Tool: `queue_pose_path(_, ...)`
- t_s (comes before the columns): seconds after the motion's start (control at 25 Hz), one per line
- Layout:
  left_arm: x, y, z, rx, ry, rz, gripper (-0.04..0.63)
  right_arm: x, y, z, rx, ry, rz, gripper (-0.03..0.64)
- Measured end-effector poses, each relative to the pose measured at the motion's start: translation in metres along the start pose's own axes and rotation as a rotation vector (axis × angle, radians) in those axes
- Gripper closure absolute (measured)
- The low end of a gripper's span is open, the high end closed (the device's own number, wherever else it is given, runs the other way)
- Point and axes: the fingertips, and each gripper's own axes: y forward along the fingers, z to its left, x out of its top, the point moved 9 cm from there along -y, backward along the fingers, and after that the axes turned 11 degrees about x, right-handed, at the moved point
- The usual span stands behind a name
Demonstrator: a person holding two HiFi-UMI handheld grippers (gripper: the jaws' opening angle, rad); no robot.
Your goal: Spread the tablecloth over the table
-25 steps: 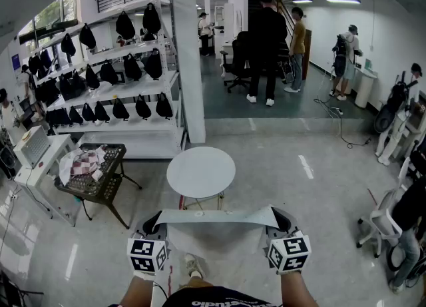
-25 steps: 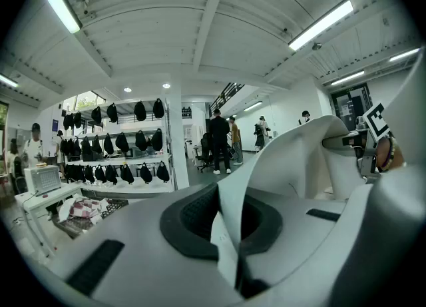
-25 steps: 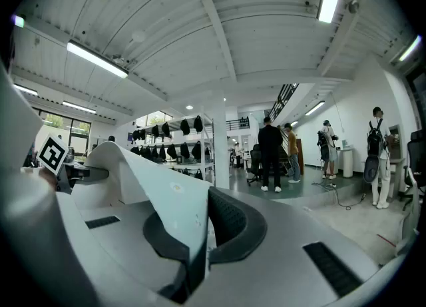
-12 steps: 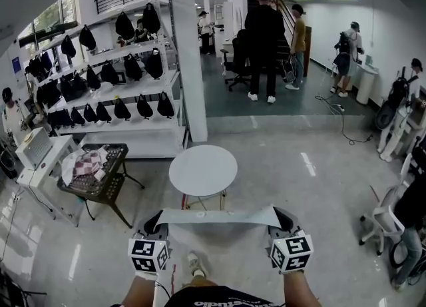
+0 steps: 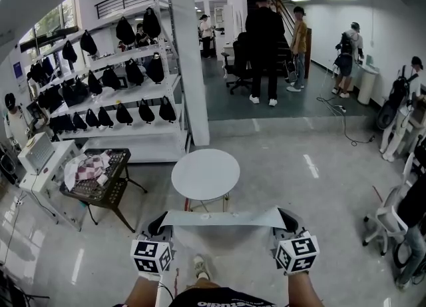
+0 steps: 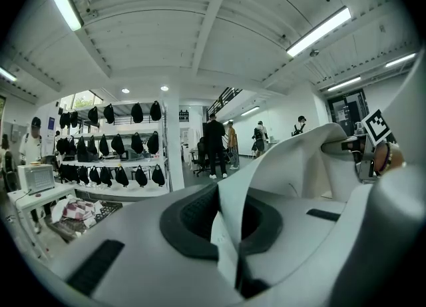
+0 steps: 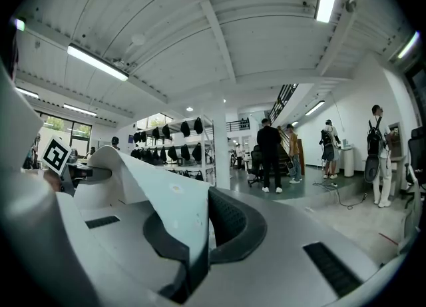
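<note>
You are holding the white tablecloth (image 5: 219, 218) taut in the air. The left gripper (image 5: 158, 223) is clenching one end, the right gripper (image 5: 287, 220) the other. Its long edge is running crosswise. The round tabletop (image 5: 206, 174) is lying straight ahead, just beyond the cloth and slightly left of centre, so both hands are roughly equally near.

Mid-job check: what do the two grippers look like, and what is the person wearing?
The left gripper and right gripper are light grey shells with curved black pads and black slots. Each carries a white cube with black square markers. The person wears a black top with white lettering.
</note>
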Motion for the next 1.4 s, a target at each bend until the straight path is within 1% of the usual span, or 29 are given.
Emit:
queue_pose_path(0.24, 0.007, 0.008, 0.003, 0.0, -0.011, -0.014, 0.578, 0.004, 0.008, -0.004, 0.006, 0.009, 0.007, 0.589)
queue_pose_path(0.52, 0.004, 0.014, 0.021, 0.021, -0.032, -0.025, 0.577, 0.008, 0.031, 0.003, 0.029, -0.004, 0.009, 0.589)
queue_pose_path(1.0, 0.001, 0.033, 0.046, 0.044, -0.044, -0.032, 0.577, 0.008, 0.072, 0.002, 0.068, 0.034, 0.013, 0.589)
queue_pose_path(1.4, 0.003, 0.06, 0.065, 0.077, -0.069, -0.036, 0.577, 0.018, 0.112, -0.004, 0.092, 0.005, 0.011, 0.589)
